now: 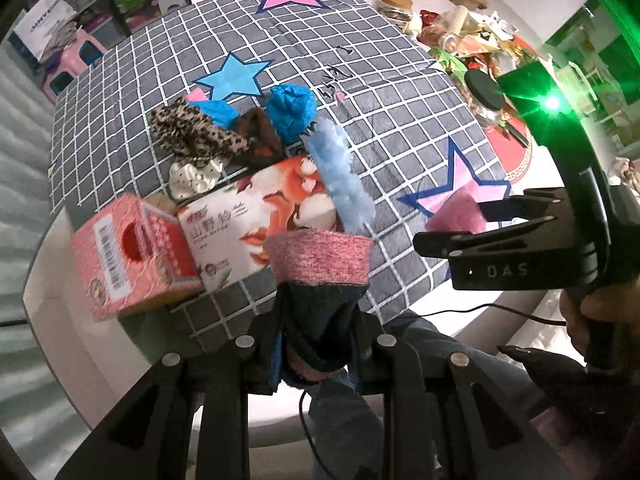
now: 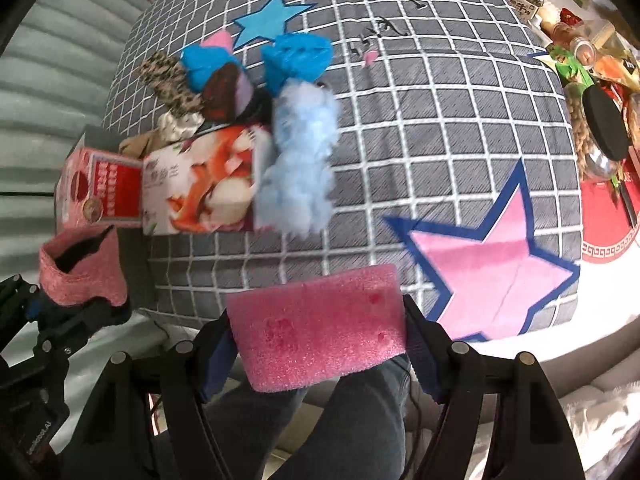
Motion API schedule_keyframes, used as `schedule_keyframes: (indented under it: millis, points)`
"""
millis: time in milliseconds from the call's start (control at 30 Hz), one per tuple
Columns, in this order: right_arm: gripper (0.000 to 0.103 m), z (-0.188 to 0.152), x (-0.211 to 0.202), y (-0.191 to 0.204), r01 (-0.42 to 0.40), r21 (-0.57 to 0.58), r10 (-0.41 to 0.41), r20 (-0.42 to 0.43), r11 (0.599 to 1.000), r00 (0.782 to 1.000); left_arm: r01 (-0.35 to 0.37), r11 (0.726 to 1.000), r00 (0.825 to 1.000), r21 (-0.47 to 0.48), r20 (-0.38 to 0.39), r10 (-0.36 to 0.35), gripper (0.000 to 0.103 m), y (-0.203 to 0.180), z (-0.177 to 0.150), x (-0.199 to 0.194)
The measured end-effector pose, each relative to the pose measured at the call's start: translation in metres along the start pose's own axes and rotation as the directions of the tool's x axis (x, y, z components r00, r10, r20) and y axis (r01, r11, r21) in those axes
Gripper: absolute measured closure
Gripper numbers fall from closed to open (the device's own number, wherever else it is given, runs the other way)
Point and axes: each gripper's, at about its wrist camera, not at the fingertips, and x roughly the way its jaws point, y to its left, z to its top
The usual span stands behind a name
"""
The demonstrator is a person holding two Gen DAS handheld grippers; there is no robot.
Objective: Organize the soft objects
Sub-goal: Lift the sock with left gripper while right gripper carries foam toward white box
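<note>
Gripping a sock (image 1: 320, 276) with a pink knitted cuff and dark body, the left tongs (image 1: 316, 344) are closed on the fabric, which stands up between the fingers just off the near edge of the table (image 1: 60, 280). The right tongs (image 2: 320, 344) are closed on a pink foam sponge (image 2: 320, 324), pressed at both of its short ends and held above the near edge of the grey checked cloth (image 2: 440, 120) that covers the table. In the left wrist view the same sponge (image 1: 456, 212) shows at the tip of the right tongs (image 1: 480, 220), over a pink star printed on the cloth; in the right wrist view the sock (image 2: 80, 272) and left tongs (image 2: 72, 312) appear at lower left.

Toward the left edge of the table lies a cluster of soft things. A pink tissue box (image 1: 132, 256) touches a floral tissue pack (image 1: 264, 216) at its right. A pale blue fluffy duster (image 1: 340, 172) lies along the pack's far side. Behind these sit a leopard-print scrunchie (image 1: 196, 132), a white satin scrunchie (image 1: 192, 176), a brown scrunchie (image 1: 256, 128) and two crumpled blue plastic items (image 1: 292, 108), close together and partly overlapping. A blue star (image 1: 232, 76) is printed just beyond them. Jars and packets (image 1: 452, 28) crowd the far right edge.
</note>
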Motion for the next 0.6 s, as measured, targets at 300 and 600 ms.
schedule_keyframes:
  millis: [300, 600]
  points:
    - [0.028, -0.015, -0.005, 0.047, 0.027, -0.036, -0.026, 0.046, 0.999, 0.999, -0.023, 1.000, 0.996, 0.008, 0.082, 0.022, 0.076, 0.032, -0.039, -0.027]
    - [0.028, -0.024, -0.001, 0.103, 0.028, -0.131, -0.019, 0.070, 0.991, 0.997, -0.072, 0.997, 0.987, -0.041, 0.143, 0.077, 0.076, 0.065, -0.070, -0.047]
